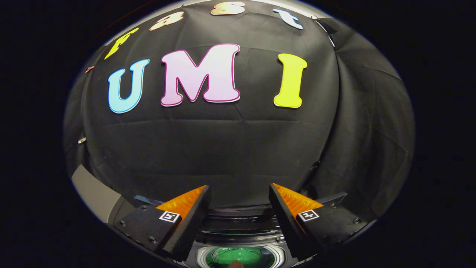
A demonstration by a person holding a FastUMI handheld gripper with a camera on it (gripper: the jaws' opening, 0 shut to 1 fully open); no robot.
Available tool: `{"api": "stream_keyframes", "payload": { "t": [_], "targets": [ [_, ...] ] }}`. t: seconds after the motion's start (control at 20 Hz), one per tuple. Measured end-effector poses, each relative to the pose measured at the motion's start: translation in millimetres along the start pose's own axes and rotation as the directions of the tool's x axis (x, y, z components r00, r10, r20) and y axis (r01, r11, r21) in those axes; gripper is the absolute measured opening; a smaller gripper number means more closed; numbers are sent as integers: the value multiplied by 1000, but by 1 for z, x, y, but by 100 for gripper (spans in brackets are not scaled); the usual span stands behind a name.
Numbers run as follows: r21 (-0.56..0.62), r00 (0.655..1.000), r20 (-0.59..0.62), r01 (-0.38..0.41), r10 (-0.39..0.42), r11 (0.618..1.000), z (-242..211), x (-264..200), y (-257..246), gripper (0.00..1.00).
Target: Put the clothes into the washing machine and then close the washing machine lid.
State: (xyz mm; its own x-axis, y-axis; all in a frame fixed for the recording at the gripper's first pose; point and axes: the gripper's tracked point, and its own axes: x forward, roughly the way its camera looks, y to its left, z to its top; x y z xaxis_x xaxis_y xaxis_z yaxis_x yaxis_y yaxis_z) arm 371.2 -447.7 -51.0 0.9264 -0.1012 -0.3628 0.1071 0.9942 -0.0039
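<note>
My gripper [238, 187] is open and its fingers [186, 219] hold nothing. Below and between the fingers sits the top of the washing machine [240, 232], dark with a pale ring around a round opening [241, 257]. Something green shows inside that ring, with a small pinkish bit at its near edge. I cannot tell whether a clear lid covers the opening. The gripper hangs above the machine and points towards the black cloth wall [223, 149] beyond it.
A grey flat panel [95, 193] slants beside the left finger, at the foot of the cloth wall. The cloth wall stands close behind the machine and wraps round to the right in a fold [336, 111].
</note>
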Motion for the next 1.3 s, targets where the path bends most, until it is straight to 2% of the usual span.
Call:
{"api": "stream_keyframes", "payload": {
  "t": [0.25, 1.3],
  "targets": [
    [61, 1000, -11, 6, -5, 998, -6, 0, -4, 100],
    [58, 999, 29, 20, -22, 998, -32, -71, -6, 100]
  ]
}}
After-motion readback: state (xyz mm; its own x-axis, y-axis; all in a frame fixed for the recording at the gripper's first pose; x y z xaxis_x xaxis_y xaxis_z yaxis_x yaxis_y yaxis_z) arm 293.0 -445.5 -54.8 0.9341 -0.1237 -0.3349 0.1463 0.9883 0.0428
